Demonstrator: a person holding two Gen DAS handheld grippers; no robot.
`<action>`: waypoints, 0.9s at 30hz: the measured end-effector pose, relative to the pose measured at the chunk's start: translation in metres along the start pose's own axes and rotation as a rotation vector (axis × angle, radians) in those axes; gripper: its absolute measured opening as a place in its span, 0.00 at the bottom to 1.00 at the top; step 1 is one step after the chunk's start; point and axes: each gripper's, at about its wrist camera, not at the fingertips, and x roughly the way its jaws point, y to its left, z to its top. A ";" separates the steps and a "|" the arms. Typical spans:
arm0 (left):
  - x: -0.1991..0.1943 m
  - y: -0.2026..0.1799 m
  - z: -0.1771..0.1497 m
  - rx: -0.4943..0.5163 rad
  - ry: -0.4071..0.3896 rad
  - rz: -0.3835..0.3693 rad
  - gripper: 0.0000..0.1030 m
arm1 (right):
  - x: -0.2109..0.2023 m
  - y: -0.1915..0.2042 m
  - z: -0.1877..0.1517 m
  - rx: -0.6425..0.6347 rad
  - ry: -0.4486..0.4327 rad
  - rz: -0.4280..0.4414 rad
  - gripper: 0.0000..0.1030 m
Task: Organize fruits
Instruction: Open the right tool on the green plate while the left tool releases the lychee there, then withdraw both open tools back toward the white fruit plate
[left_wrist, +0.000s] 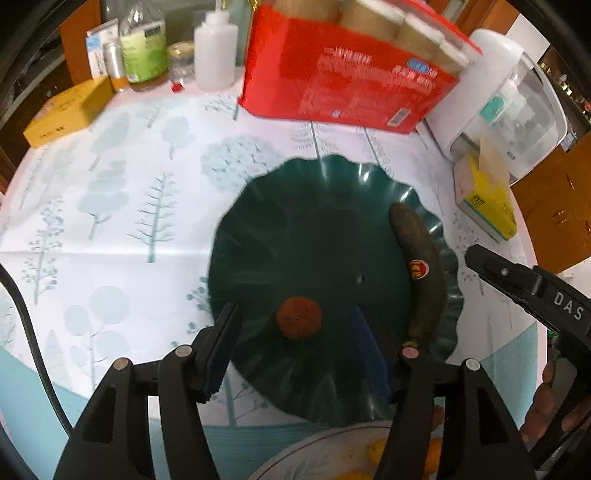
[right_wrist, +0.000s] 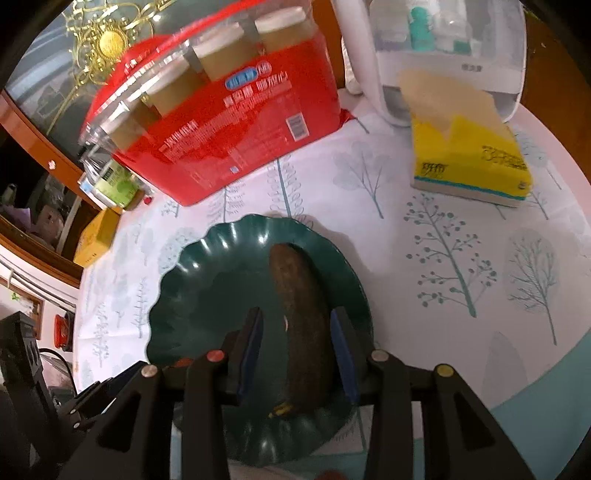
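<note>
A dark green scalloped plate (left_wrist: 314, 236) (right_wrist: 192, 295) lies on the tree-print tablecloth. On it rests a small round red-brown fruit (left_wrist: 298, 318), sitting between the spread fingers of my left gripper (left_wrist: 295, 310); the pads do not touch it. A dark brown banana (left_wrist: 423, 273) (right_wrist: 301, 325) with a red sticker lies along the plate's right side. My right gripper (right_wrist: 297, 314) straddles the banana with its jaws apart, and a strip of plate shows beside the left pad. In the left wrist view, one of the right gripper's fingers (left_wrist: 491, 266) hovers off the plate's right rim.
A white plate (left_wrist: 295, 461) with yellow and orange fruits sits at the near edge. Behind the green plate stand a red pack of rolls (left_wrist: 343, 74) (right_wrist: 229, 122), a yellow tissue pack (left_wrist: 487, 206) (right_wrist: 469, 162), a white appliance (left_wrist: 509, 110), bottles (left_wrist: 216, 51) and a yellow box (left_wrist: 66, 110).
</note>
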 end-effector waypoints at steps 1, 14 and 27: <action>-0.006 0.000 0.000 0.001 -0.012 0.006 0.59 | -0.009 0.000 -0.001 0.002 -0.014 0.004 0.38; -0.112 0.000 -0.035 0.069 -0.186 0.025 0.59 | -0.116 0.002 -0.031 0.015 -0.158 0.011 0.40; -0.172 0.019 -0.111 0.097 -0.234 -0.013 0.61 | -0.186 -0.002 -0.113 0.048 -0.216 -0.006 0.40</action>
